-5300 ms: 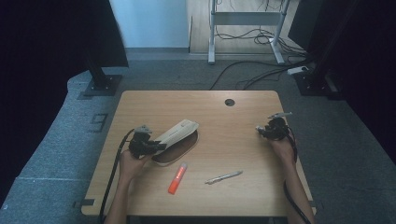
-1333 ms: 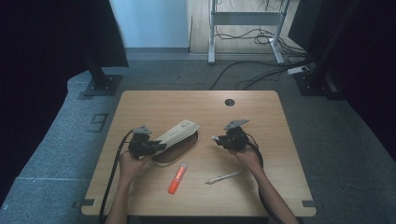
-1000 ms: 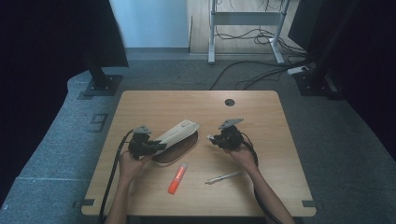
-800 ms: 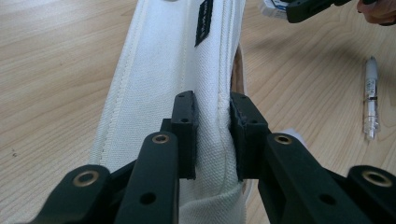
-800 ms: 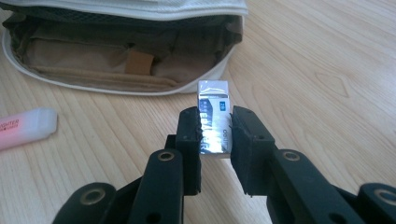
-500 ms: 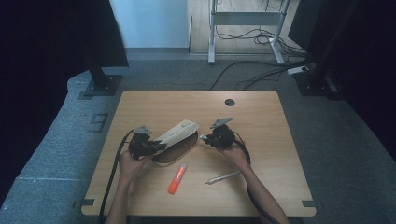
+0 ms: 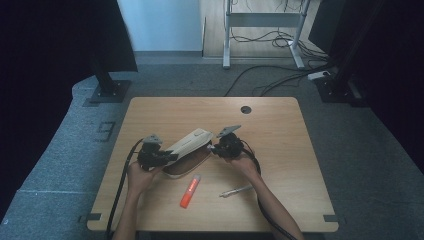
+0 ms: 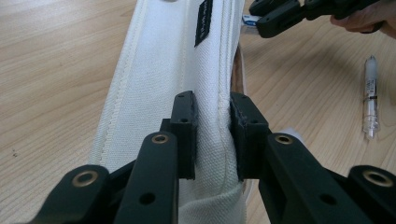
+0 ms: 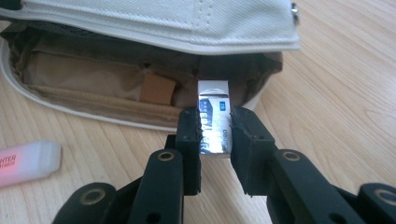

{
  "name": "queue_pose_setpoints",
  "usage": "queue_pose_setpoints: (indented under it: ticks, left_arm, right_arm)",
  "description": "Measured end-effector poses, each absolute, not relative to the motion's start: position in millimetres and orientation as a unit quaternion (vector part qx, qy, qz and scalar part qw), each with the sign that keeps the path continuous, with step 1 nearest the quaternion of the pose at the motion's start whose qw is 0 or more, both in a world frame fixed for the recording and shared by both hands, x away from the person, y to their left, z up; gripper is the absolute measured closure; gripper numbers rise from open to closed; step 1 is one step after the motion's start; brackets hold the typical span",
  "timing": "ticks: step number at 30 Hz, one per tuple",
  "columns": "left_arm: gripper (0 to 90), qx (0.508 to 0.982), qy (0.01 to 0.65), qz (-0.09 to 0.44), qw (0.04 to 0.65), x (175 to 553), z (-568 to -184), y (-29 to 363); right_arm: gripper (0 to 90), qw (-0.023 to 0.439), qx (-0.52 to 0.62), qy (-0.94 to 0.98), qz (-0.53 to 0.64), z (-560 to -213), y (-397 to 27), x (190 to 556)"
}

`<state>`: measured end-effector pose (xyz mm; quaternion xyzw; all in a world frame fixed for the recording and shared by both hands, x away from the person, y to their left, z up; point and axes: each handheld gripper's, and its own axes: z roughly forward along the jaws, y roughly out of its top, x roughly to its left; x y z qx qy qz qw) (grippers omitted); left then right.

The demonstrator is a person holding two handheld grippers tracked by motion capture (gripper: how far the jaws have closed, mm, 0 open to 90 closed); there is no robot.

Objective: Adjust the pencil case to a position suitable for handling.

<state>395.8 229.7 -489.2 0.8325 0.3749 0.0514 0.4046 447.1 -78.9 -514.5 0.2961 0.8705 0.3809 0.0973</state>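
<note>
A white fabric pencil case point(image 7: 187, 145) lies in the middle of the wooden table point(image 7: 285, 135) with its flap lifted. My left gripper point(image 7: 167, 156) is shut on that flap's edge point(image 8: 168, 56), its jaws pinching the white cloth point(image 8: 212, 135). My right gripper point(image 7: 212, 148) is shut on a small eraser point(image 9: 214, 116) in a blue and silver sleeve. The eraser's far end sits right at the case's open mouth point(image 9: 154, 18), in front of the brown lining. The left gripper view shows the right gripper point(image 8: 280, 18) at the case's far end.
An orange highlighter point(image 7: 190, 191) lies on the table in front of the case, also at the left of the right gripper view point(image 9: 25, 161). A clear pen point(image 7: 236, 190) rests to its right. A round cable hole point(image 7: 245, 109) is at the table's back.
My right gripper has moved left across the table with the eraser, from the right side up to the case's mouth. The left gripper and the case have stayed still.
</note>
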Motion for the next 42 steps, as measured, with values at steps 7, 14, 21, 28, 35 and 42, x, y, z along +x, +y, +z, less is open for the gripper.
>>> queue_pose_setpoints:
  ticks: [7, 14, 21, 28, 35, 42]
  left_arm:
    - [73.4, 0.832, 0.374, 0.050, 0.407, 395, -489, 230]
    - [73.4, 0.831, 0.374, 0.048, 0.410, 395, -489, 230]
    - [73.4, 0.831, 0.373, 0.047, 0.411, 395, -489, 229]
    - [73.5, 0.832, 0.371, 0.045, 0.411, 395, -489, 228]
    - [73.5, 0.833, 0.367, 0.043, 0.411, 395, -489, 227]
    - [73.4, 0.834, 0.365, 0.042, 0.412, 395, -488, 226]
  right_arm:
    - [71.8, 0.097, 0.294, 0.874, 0.374, -518, -66, 452]
    - [71.8, 0.097, 0.295, 0.875, 0.372, -522, -56, 457]
    - [71.7, 0.099, 0.299, 0.875, 0.368, -526, -48, 463]
    - [71.7, 0.100, 0.301, 0.875, 0.366, -530, -40, 467]
    - [71.6, 0.104, 0.299, 0.875, 0.367, -531, -33, 470]
    - [71.4, 0.105, 0.306, 0.870, 0.373, -534, -30, 472]
